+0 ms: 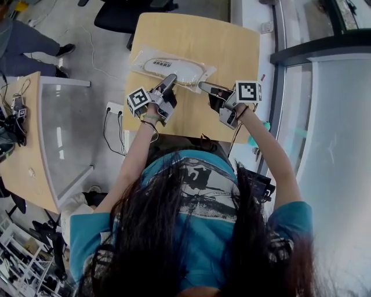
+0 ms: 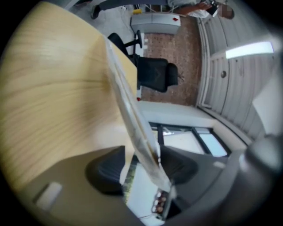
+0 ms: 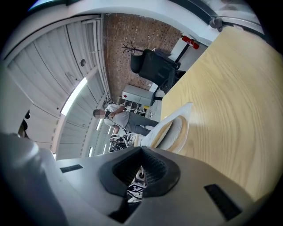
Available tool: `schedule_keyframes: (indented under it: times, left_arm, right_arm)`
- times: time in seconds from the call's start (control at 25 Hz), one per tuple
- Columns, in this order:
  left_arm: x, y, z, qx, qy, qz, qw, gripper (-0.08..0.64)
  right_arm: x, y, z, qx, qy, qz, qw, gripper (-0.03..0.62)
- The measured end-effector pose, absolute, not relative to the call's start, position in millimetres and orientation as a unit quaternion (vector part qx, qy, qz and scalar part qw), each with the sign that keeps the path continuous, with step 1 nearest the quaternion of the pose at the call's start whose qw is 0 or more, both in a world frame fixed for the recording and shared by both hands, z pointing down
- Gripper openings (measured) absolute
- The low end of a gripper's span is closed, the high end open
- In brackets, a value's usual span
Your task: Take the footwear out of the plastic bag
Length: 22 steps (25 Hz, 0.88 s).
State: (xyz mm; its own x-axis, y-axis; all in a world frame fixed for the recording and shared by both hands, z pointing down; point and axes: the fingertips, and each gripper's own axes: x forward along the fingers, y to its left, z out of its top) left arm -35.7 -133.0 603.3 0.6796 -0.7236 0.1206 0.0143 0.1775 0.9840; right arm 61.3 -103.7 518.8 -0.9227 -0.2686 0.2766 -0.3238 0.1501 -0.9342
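Observation:
A clear plastic bag (image 1: 141, 61) lies flat on the wooden table (image 1: 232, 40) with a white flat slipper (image 1: 174, 69) inside it. My left gripper (image 1: 170, 79) reaches the bag's near edge. In the left gripper view the bag's thin edge (image 2: 132, 119) runs between the two dark pads (image 2: 104, 170), which stand apart and do not squeeze it. My right gripper (image 1: 203, 87) hovers just right of the bag, shut and empty. From the right gripper view (image 3: 140, 170) the bagged slipper (image 3: 172, 130) lies ahead on the table.
A black office chair (image 1: 124, 14) stands beyond the table's far edge. A second desk with a glass panel (image 1: 64, 133) is at the left, with a power strip (image 1: 113, 108) on the floor between. A seated person's legs (image 1: 29, 46) show at top left. A glass partition (image 1: 324, 116) runs along the right.

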Motion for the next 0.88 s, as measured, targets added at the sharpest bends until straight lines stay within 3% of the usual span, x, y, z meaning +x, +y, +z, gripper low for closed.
schedule_keyframes:
  times: [0.16, 0.24, 0.4, 0.72, 0.88]
  left_arm:
    - [-37.6, -133.8, 602.2, 0.58, -0.303, -0.266, 0.708, 0.242]
    - [-39.0, -133.2, 603.2, 0.571, -0.302, -0.275, 0.713, 0.208]
    - [-38.3, -130.0, 605.0, 0.563, -0.299, -0.281, 0.718, 0.158]
    - [-53.8, -129.9, 586.5, 0.568, -0.314, -0.296, 0.701, 0.126]
    - [-78.1, -134.5, 573.8, 0.556, -0.324, -0.339, 0.687, 0.118]
  right_arm:
    - [59.9, -91.4, 509.6, 0.18, -0.758, 0.627, 0.015, 0.013]
    - [54.6, -86.4, 501.8, 0.159, -0.775, 0.611, 0.014, 0.014]
    - [60.2, -76.6, 510.5, 0.175, -0.783, 0.594, 0.051, 0.014]
    - [55.9, -69.3, 506.5, 0.179, -0.832, 0.512, 0.115, 0.015]
    - [57.1, -71.2, 499.2, 0.182, -0.847, 0.487, 0.114, 0.015]
